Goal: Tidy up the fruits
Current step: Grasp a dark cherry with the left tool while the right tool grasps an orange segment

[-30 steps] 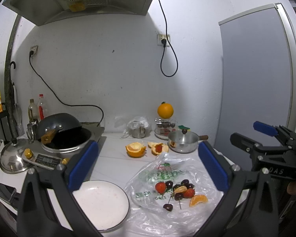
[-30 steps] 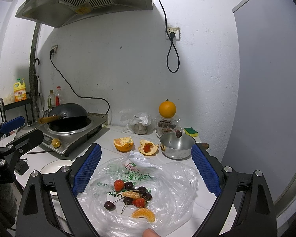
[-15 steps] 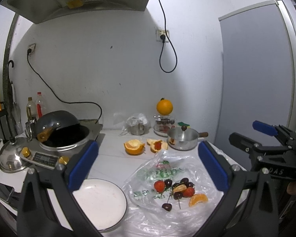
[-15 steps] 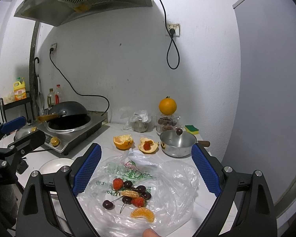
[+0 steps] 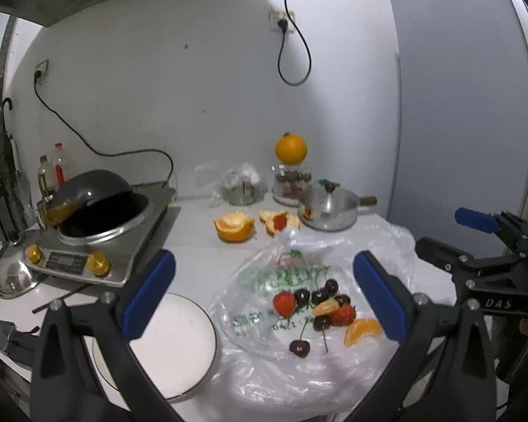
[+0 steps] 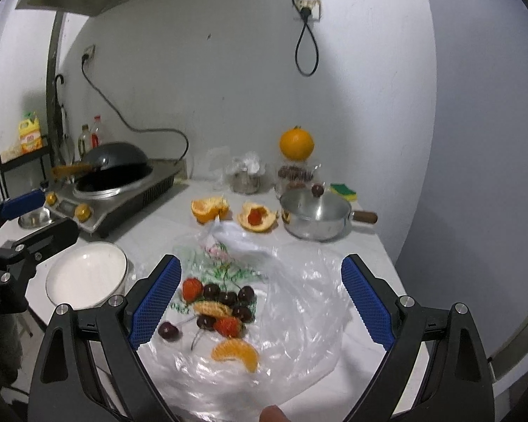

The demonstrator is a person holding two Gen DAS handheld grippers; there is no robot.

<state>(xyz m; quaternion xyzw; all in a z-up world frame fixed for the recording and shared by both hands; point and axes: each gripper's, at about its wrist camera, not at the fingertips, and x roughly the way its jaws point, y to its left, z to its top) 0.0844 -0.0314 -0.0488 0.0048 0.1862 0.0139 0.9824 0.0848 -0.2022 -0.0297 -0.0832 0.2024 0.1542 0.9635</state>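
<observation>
Both your left gripper (image 5: pixel 264 295) and right gripper (image 6: pixel 260 299) gape empty above two strawberries (image 6: pixel 192 288), two orange segments (image 6: pixel 236 353) and several cherries (image 6: pixel 168 331).

Fruit (image 6: pixel 217 311) on bag (image 6: pixel 299 292), plate (image 6: pixel 84 277) to its left

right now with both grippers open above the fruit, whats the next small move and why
Probably lower the right gripper onto the orange segment, the piece nearest it on the plastic bag and lying apart from the cherries and strawberries. Its jaws stand wide open and hold nothing. The white plate beside the bag is bare, a likely place to set it.
</observation>
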